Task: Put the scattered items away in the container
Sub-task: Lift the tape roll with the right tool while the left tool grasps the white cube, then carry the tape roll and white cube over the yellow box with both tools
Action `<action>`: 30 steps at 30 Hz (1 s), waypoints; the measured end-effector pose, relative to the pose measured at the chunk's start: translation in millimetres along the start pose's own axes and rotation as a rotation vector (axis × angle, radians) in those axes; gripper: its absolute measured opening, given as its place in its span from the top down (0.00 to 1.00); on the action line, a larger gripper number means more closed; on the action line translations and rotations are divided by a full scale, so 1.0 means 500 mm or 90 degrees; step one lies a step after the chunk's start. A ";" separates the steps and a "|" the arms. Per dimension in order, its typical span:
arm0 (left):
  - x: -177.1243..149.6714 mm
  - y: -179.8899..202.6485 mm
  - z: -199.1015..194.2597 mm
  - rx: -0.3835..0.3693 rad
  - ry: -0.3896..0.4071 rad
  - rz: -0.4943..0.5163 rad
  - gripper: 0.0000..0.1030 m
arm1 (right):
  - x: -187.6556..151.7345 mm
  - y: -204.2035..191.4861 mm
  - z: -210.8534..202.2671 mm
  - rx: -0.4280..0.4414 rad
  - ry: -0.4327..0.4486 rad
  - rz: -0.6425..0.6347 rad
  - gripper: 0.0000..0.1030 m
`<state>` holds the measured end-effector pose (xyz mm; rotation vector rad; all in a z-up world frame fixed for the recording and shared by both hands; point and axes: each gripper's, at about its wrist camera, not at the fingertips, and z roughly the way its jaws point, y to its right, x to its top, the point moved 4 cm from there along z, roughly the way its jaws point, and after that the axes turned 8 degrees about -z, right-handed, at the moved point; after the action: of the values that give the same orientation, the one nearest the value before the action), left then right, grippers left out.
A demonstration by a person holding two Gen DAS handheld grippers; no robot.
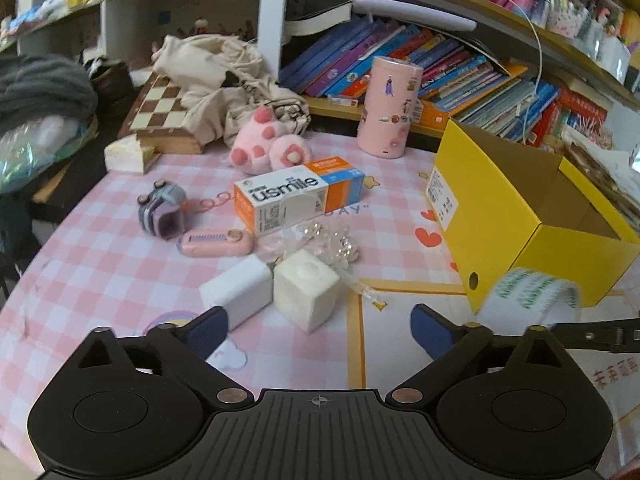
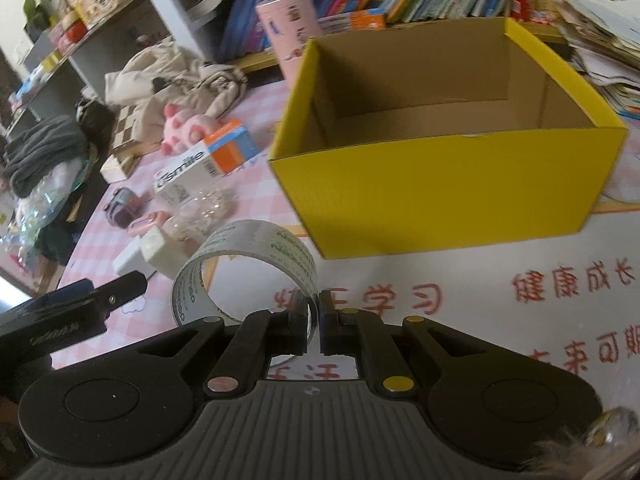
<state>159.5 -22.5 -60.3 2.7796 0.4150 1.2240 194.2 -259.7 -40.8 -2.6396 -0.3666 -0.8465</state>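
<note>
Yellow cardboard box [image 2: 440,184] stands empty on the tabletop [image 2: 460,292]; just before its near wall the right gripper [image 2: 314,328] pinches a tape roll [image 2: 244,268], next to be lifted over the rim, while the left gripper [image 1: 320,328] gapes wide, holding nothing, toward white blocks [image 1: 308,288] left of the box.

From the left wrist view the open box [image 1: 516,216] stands on the table [image 1: 100,264] at two o'clock, the tall canister [image 1: 390,106] behind it at twelve. The toothpaste carton [image 1: 298,196] lies dead ahead, two small cubes [image 1: 272,290] just before it, the chessboard [image 1: 160,116] at eleven under a heap of cloth [image 1: 224,80]
</note>
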 end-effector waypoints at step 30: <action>0.012 -0.007 0.002 -0.069 -0.001 -0.004 0.70 | -0.016 -0.009 -0.047 -0.011 0.042 0.007 0.95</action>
<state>163.6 -17.1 -57.3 2.6863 0.3459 1.2040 174.2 -266.3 -26.6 -2.6197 -0.3291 -0.9358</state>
